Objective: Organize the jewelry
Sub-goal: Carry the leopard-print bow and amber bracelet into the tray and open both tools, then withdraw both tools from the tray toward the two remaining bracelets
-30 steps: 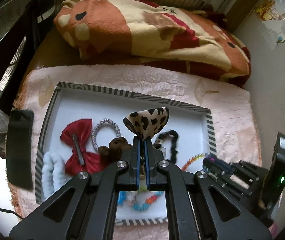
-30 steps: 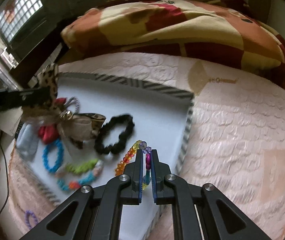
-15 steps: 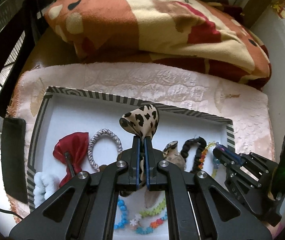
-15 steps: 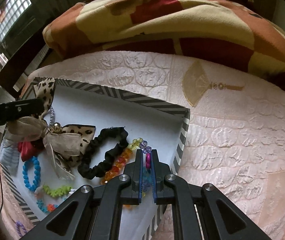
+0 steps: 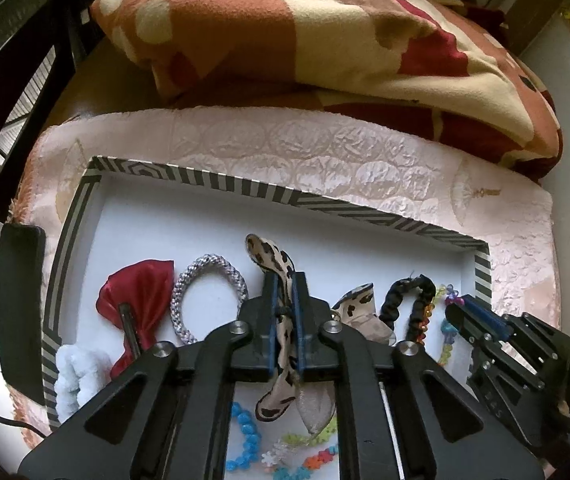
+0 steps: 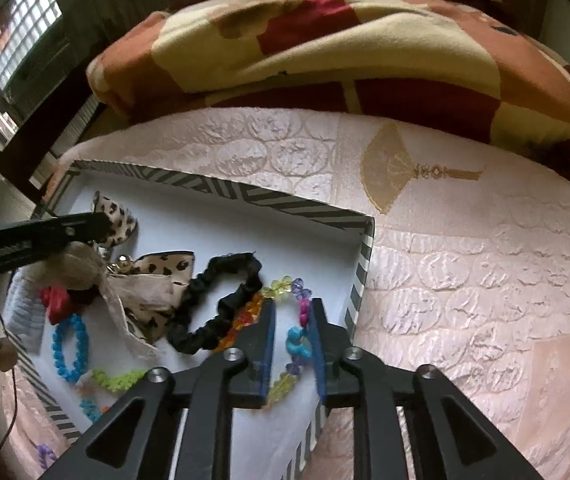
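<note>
Sorting is the step in hand, as I judge it: both claws work inside the striped tray [image 5: 189,178], which lies on the pink bed cover [image 5: 325,148] with a folded blanket [image 5: 305,32] at twelve o'clock.

Through the left wrist camera, my left claw [image 5: 285,280] is pinched narrow on the leopard bow [image 5: 271,254]; a loop of it sticks out past the tips toward twelve o'clock, and its tails trail back under the claw at six. At nine to ten o'clock of the tips lie the silver hair tie [image 5: 209,292] and the red bow [image 5: 137,300], with a white scrunchie [image 5: 77,372] nearer the tray's corner. At three o'clock the black scrunchie [image 5: 409,300] sits just beside the right claw [image 5: 455,314], seen only side-on from here.

Through the right wrist camera, my right claw [image 6: 291,308] stands part open, its two sides straddling the coloured bead bracelet [image 6: 299,338]. The right side seems to touch the beads, but nothing is gripped. The bracelet rests in the tray near its right wall, just beside the black scrunchie. The blue bead bracelet [image 6: 69,348] and green bead string [image 6: 119,378] lie at eight o'clock.

Next, I reckon, the left claw must find a bare patch of tray for the bow and let go, while the right backs clear without dragging beads.
</note>
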{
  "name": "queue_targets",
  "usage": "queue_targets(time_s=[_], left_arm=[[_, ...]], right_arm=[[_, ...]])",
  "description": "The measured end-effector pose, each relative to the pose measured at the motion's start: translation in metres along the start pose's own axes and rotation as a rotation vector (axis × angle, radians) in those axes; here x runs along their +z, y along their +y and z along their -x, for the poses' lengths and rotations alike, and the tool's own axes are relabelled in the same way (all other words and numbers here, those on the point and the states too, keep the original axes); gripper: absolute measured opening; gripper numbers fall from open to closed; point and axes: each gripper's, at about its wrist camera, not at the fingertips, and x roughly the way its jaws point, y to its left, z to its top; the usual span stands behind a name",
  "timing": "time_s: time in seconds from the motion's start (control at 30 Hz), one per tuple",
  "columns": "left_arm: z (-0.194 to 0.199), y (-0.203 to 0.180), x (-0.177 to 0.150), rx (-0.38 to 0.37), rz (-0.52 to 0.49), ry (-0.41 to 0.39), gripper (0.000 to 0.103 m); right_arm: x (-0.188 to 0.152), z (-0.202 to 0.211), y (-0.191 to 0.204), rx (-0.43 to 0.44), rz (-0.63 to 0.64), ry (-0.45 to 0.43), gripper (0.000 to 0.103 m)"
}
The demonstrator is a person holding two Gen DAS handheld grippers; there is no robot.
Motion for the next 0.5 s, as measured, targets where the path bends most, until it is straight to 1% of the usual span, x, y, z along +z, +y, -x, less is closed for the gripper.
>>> queue_targets(time_s=[0.03,0.07,0.1,0.4,0.47,0.5], left_arm=[[0.0,0.0,-0.001,0.0,0.001,0.001,0.02],[0.001,0.0,-0.001,-0.002,0.002,0.003,0.03],[0.002,0.001,-0.002,-0.007,0.005,0.004,0.037],[0.019,-0.002,-0.01,-0.013,-0.012,-0.021,0.04],[0.025,-0.004,-0.013,-0.006,-0.025,-0.035,0.041],[0.03,-0.005,-0.016,-0.002,-0.032,-0.045,0.041]], right_arm=[[-0.001,0.004,0.001,-0.004,0.002,-0.011,0.031],[-0.003,0.008,0.001,-0.002,0.003,-0.017,0.033],[-0.004,0.011,0.002,0.003,0.002,-0.021,0.033],[-0.021,0.051,0.001,0.042,-0.055,-0.07,0.034],[-0.025,0.059,0.003,0.045,-0.06,-0.082,0.041],[-0.026,0.063,0.004,0.044,-0.061,-0.089,0.042]])
